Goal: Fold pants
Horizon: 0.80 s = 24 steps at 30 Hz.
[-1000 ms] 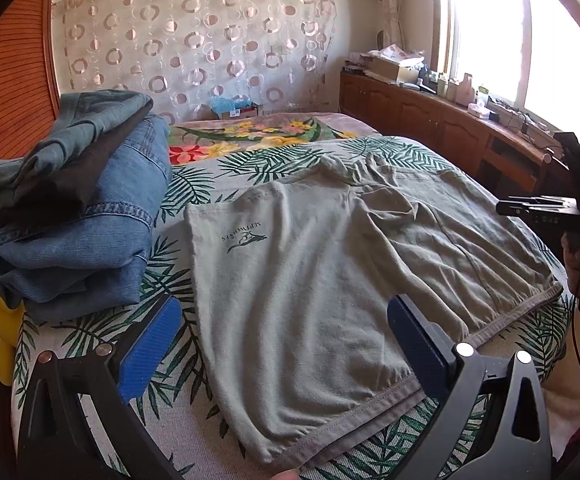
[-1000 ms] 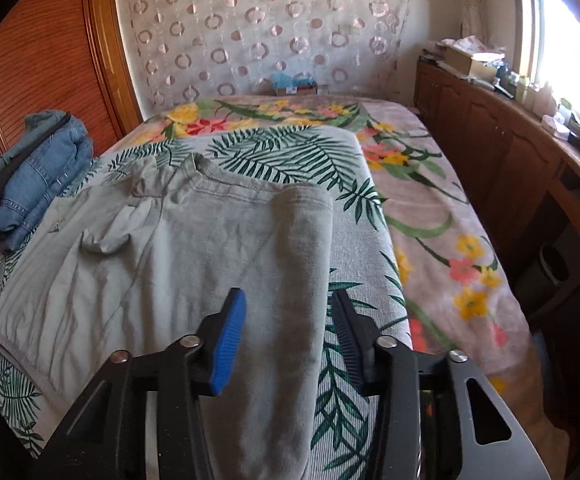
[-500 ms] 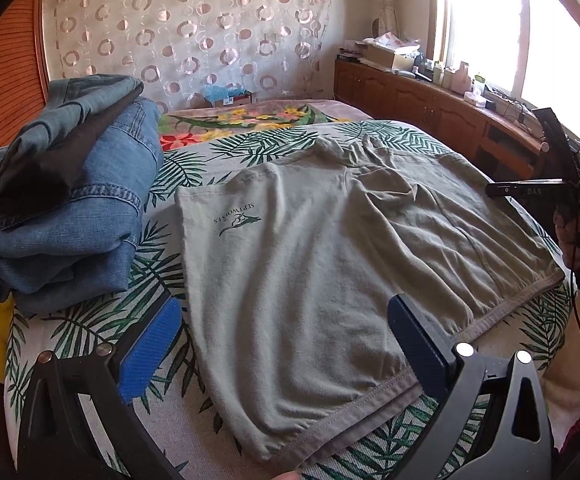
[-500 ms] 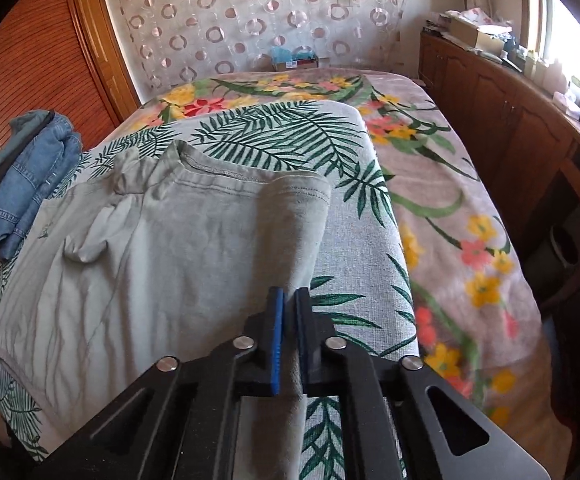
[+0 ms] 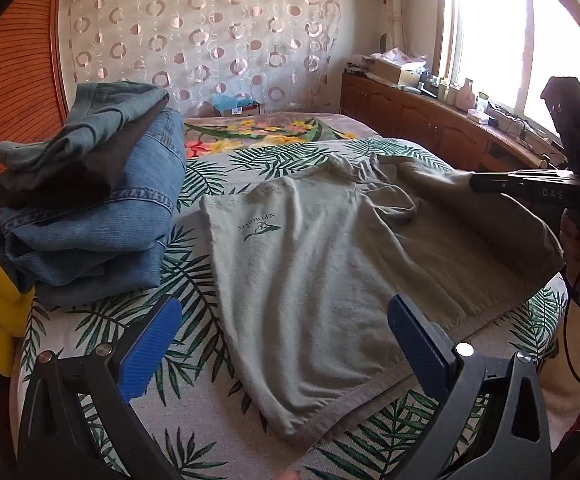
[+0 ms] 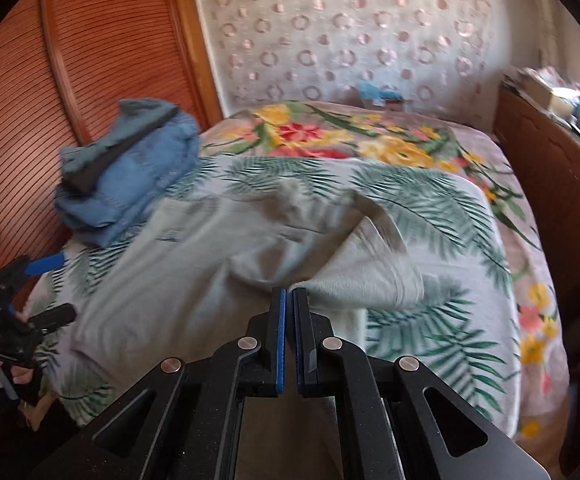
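On the bed (image 5: pixel 217 420), your right gripper (image 6: pixel 289 300) is pinching the pants (image 5: pixel 330 280) at their right edge, lifting it, while your left gripper (image 5: pixel 285 340) is hovering spread apart over the near hem.

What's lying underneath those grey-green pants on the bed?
Under the grey-green pants is a palm-leaf bedspread, showing all around them. The part directly beneath is covered. The right gripper is lifting one leg by its edge.

The grey-green cotton pants (image 5: pixel 314 280) with a small dark green printed logo are spread flat across a palm-leaf bedspread, waistband nearest, while one leg edge (image 6: pixel 354 280) is lifted and pinched, folding over
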Motion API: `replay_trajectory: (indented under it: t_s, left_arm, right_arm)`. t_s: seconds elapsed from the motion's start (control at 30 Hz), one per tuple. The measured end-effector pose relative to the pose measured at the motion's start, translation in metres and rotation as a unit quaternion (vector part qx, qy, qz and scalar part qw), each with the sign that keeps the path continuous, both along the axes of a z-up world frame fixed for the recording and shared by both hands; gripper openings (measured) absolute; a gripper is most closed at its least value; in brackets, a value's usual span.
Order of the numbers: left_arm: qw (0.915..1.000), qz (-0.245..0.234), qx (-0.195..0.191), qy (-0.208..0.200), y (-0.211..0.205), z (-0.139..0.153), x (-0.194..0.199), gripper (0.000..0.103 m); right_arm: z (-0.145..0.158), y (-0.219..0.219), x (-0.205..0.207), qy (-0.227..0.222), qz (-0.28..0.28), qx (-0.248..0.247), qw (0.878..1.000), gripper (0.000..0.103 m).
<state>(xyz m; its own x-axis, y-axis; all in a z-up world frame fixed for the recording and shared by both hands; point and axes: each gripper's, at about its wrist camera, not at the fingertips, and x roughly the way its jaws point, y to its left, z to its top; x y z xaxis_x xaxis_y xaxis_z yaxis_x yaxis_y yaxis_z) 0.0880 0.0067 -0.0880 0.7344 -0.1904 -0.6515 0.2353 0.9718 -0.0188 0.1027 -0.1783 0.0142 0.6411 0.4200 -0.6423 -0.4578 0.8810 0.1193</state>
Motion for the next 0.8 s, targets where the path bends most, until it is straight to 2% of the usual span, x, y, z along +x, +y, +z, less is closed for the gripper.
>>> replay_trajectory:
  t_s: [0.1,0.3,0.33,0.43,0.5,0.53,0.67,0.8]
  left_arm:
    - [1.0000,0.004,-0.002,0.000,0.003,0.001,0.001,0.103]
    - [1.0000,0.004,-0.005,0.004,0.006,-0.001,-0.001,0.103]
    - [1.0000,0.004,-0.005,0.003,0.006,-0.001,-0.001,0.103]
    - [1.0000,0.002,-0.009,0.002,0.005,0.000,-0.003,0.103]
    - [0.9999,0.001,-0.011,0.002,0.004,0.001,-0.003,0.103]
    - [0.9999,0.000,-0.011,0.002,0.003,0.001,-0.003,0.103]
    - [0.9999,-0.006,-0.009,0.003,-0.001,0.000,-0.002,0.103]
    - [0.9999,-0.010,-0.008,0.006,-0.004,-0.003,-0.003,0.103]
  right_arm:
    - [0.003,0.020,-0.014,0.004,0.033,0.009,0.999,0.004]
    - [-0.024,0.017,-0.002,0.024,0.026,-0.004,0.999,0.004]
    - [-0.025,0.013,0.000,0.022,0.019,-0.006,1.000,0.006]
    - [-0.015,0.009,-0.004,0.011,0.006,-0.001,1.000,0.019]
    - [-0.007,0.004,-0.003,0.000,-0.005,0.001,1.000,0.035]
    - [-0.003,0.003,-0.004,-0.005,-0.012,0.001,1.000,0.037]
    - [0.000,-0.012,-0.002,-0.007,-0.038,-0.015,0.999,0.039]
    - [-0.013,-0.016,0.007,0.019,-0.042,-0.024,0.999,0.039]
